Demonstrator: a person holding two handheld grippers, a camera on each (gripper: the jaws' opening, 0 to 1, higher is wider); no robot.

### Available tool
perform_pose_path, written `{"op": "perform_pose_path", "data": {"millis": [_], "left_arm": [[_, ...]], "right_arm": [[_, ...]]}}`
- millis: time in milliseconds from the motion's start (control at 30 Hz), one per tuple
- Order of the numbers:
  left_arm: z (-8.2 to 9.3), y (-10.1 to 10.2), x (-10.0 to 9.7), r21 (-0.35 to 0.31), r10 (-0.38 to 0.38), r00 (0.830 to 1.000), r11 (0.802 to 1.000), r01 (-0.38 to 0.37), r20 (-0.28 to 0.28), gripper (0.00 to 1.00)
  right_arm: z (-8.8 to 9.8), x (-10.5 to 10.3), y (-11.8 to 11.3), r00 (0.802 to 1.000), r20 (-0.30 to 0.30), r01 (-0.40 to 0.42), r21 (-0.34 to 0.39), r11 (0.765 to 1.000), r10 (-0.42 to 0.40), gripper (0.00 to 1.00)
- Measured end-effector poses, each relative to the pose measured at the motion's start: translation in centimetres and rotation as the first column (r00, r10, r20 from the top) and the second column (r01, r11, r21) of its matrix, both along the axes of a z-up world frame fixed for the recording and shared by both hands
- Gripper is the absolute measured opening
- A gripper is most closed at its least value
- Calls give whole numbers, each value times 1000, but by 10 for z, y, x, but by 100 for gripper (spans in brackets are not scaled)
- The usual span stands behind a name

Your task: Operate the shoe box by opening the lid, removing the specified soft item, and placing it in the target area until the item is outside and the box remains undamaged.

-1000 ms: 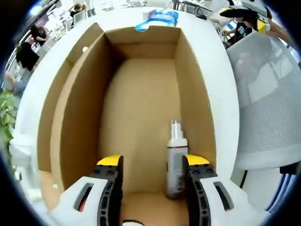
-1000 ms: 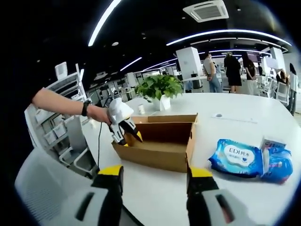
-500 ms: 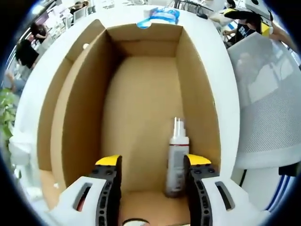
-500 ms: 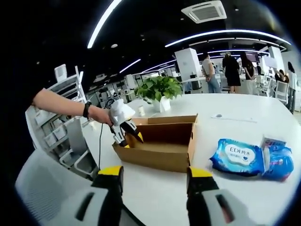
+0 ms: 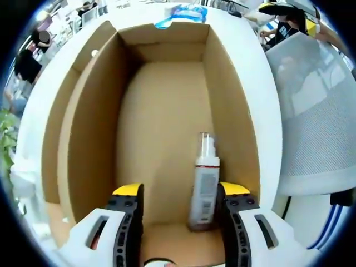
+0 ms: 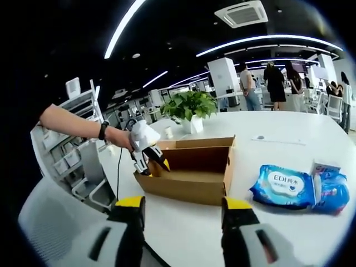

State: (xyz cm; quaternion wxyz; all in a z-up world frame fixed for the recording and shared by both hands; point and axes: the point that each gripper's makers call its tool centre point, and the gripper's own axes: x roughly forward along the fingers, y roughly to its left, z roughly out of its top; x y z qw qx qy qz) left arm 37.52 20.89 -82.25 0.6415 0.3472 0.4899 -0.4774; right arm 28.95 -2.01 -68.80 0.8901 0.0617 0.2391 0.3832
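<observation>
Left gripper, jaws wide and empty, should descend carefully around slim white spray bottle by open brown cardboard box's right wall; right gripper waits empty, jaws apart.

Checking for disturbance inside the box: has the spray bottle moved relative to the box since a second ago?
Cannot tell. The spray bottle stands by the same side wall of the box near the end; the small shifts fit camera motion.

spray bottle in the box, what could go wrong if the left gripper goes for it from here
The spray bottle lies close to the box wall, so one finger of the left gripper may jam against or dent the cardboard. The open jaws could also nudge the round bottle, rolling it away.
</observation>
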Motion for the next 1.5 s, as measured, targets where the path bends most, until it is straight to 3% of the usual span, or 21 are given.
{"op": "perform_pose_path", "data": {"millis": [200, 300, 433, 567, 600, 767, 1100, 1500], "left_arm": [[-3, -6, -4, -8, -23, 1000, 1000, 23, -5, 50], [-6, -15, -9, -44, -22, 999, 999, 20, -29, 47], [-11, -18, -10, -27, -63, 998, 998, 63, -8, 40], [-20, -10, -15, 31, -113, 993, 993, 114, -18, 22], [-20, -13, -18, 13, -126, 992, 992, 126, -23, 21], [-13, -14, -19, -32, -103, 994, 994, 103, -21, 19], [7, -23, -7, -111, -66, 997, 991, 71, 48, 19], [38, -57, -1, -167, -127, 977, 974, 156, 172, 19]], "right_arm": [[-1, 1, -2, 1000, -1, 2, -1, 1000, -2, 53], [-2, 1, -4, 1000, -8, 8, 5, 1000, -8, 53], [-3, 2, -5, 1000, -10, 11, 6, 1000, -11, 53], [-5, 1, -4, 1000, -14, 4, 5, 1000, -4, 53], [-5, 0, -2, 1000, -15, -1, 5, 1000, 1, 53], [-5, 1, 0, 1000, -16, -4, 11, 1000, 4, 52], [-7, -2, 3, 999, -22, -24, 15, 1000, 24, 52], [-8, -5, 6, 999, -22, -44, 5, 999, 45, 52]]}}
